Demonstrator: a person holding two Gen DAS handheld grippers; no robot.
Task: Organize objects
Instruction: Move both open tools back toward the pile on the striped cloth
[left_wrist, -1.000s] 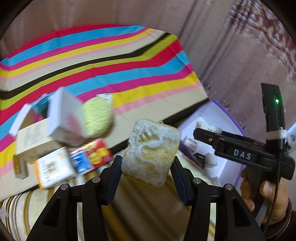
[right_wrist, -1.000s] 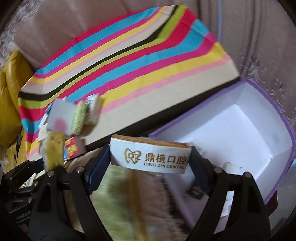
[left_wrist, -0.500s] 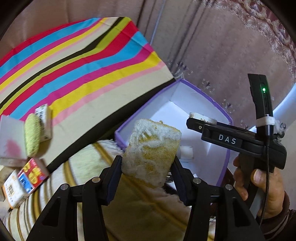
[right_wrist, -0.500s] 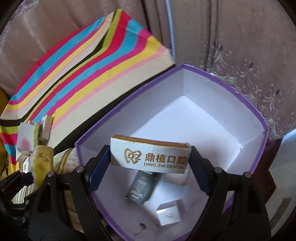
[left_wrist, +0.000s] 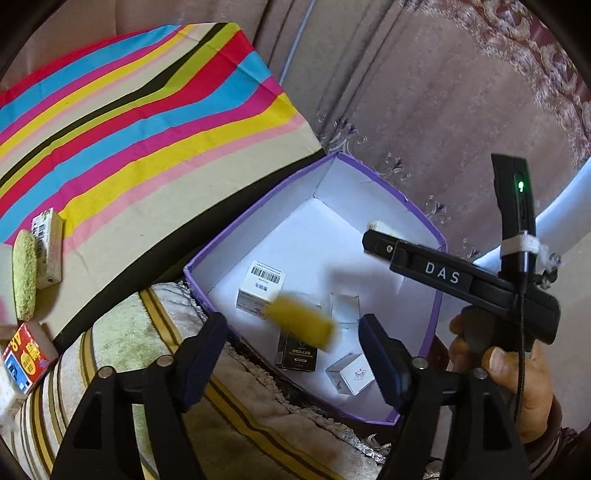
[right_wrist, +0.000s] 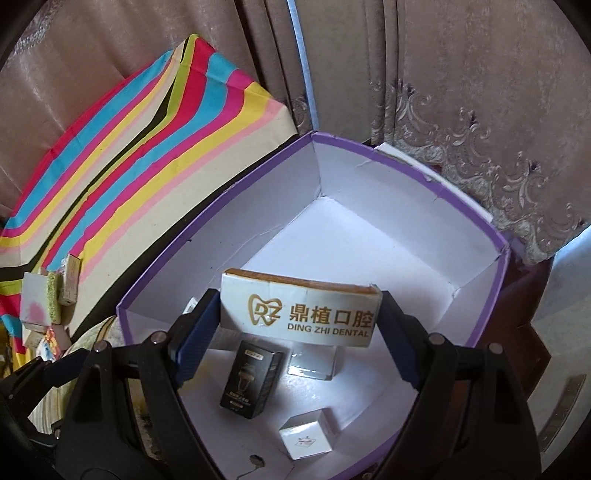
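An open purple box (left_wrist: 207, 291) with a white inside sits below both grippers. My left gripper (left_wrist: 291, 325) hangs over its near-left corner with its jaws opening. A yellow sponge (left_wrist: 301, 321) is a blur between the pads, free of them and dropping into the box. My right gripper (right_wrist: 298, 299) is over the purple box (right_wrist: 406, 162), shut on a white "DING ZHI DENTAL" carton (right_wrist: 299, 314) held crosswise. On the box floor lie a black carton (right_wrist: 251, 380), a small white cube (right_wrist: 306, 435) and a white barcode carton (left_wrist: 262, 284).
A striped cloth (left_wrist: 147, 122) covers the surface to the left. On it lie a green sponge (left_wrist: 24, 275), a narrow white carton (left_wrist: 50, 251) and a red packet (left_wrist: 26, 356). A beige striped cushion (left_wrist: 147, 332) borders the box. Curtains (right_wrist: 443, 74) hang behind.
Both grippers swung right from the striped cloth to above the purple box. The left jaws opened and the sponge slipped out; the right still holds its carton.
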